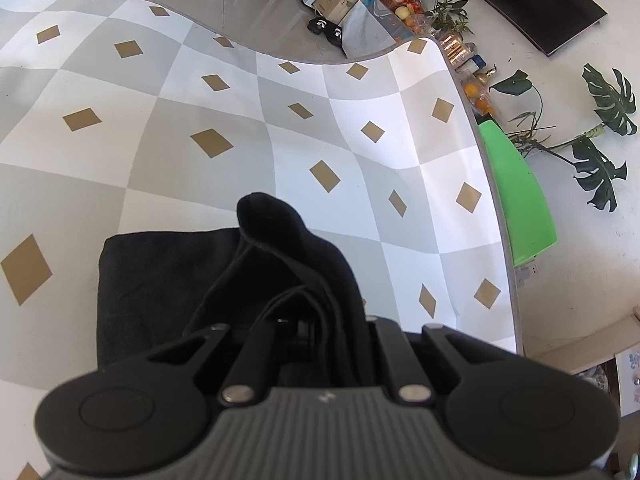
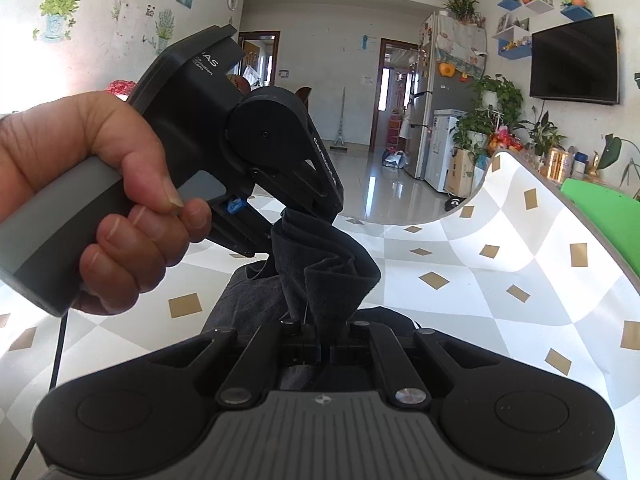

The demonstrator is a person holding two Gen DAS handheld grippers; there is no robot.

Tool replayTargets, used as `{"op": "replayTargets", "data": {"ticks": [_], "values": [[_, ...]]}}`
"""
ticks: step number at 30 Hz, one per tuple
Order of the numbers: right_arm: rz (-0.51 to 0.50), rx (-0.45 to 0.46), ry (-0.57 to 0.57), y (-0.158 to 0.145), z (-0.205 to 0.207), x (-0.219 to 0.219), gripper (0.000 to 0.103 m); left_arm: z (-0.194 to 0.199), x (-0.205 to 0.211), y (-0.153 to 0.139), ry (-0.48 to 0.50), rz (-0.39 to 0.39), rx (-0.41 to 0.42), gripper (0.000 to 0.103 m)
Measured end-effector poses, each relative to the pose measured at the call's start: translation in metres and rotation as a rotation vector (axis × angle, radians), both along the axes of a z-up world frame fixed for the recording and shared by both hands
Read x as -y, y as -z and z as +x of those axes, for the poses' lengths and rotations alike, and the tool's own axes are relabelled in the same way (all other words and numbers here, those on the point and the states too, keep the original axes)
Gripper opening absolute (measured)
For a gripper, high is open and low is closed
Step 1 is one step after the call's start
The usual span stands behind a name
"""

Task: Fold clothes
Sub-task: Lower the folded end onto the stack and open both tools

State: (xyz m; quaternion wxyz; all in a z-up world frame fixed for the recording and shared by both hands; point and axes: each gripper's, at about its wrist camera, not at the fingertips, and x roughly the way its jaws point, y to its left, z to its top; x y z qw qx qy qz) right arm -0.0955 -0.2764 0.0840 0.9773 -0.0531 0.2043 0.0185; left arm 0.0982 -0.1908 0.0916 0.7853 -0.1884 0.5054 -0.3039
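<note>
Two grippers have hold of one soft black knit garment above the bench, which is covered in a grey-and-white checked cloth with gold diamonds. From the left wrist view, the left gripper is clamped tight on a bunched fold of the fabric, and the rest lies flat on the cloth to its left. From the right wrist view, the right gripper is likewise pinched shut on a raised peak of the same fabric, while a person's hand grips the handle of the other tool just above it. I'd judge the garment light and limp: it drapes, creases and sags between holds, so it needs pinching at an edge or corner, both points kept level, or the fold will slump unevenly.
</note>
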Motion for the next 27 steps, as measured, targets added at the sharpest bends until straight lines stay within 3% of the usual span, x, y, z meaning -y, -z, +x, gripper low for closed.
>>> {"op": "replayTargets", "data": {"ticks": [6,9,12,13,15,17,19,21,27], "values": [[0.061,-0.035,0.094,0.002,-0.001,0.022,0.004,0.005,0.032,0.009,0.024,0.014,-0.017,0.008],[0.106,-0.071,0.159,0.007,-0.002,0.032,0.004,0.007,0.044,0.017,0.024,0.026,-0.037,0.013],[0.171,-0.134,0.252,0.016,-0.001,0.046,0.007,0.006,0.049,0.023,0.0,0.018,-0.054,0.04],[0.183,-0.15,0.289,0.018,-0.003,0.051,0.011,0.005,0.049,0.023,-0.008,0.011,-0.052,0.05],[0.207,-0.182,0.364,0.023,-0.005,0.06,0.019,0.002,0.05,0.02,-0.005,0.016,-0.036,0.056],[0.229,-0.176,0.422,0.022,-0.011,0.067,0.029,0.0,0.049,0.016,0.002,0.035,-0.014,0.074],[0.249,-0.163,0.462,0.02,-0.017,0.072,0.031,-0.003,0.044,0.01,0.004,0.046,0.016,0.082],[0.266,-0.146,0.481,0.016,-0.019,0.075,0.033,-0.007,0.038,0.007,0.005,0.056,0.035,0.083],[0.285,-0.161,0.417,0.011,-0.005,0.075,0.036,-0.021,0.012,0.014,-0.008,0.103,0.052,0.087]]}}
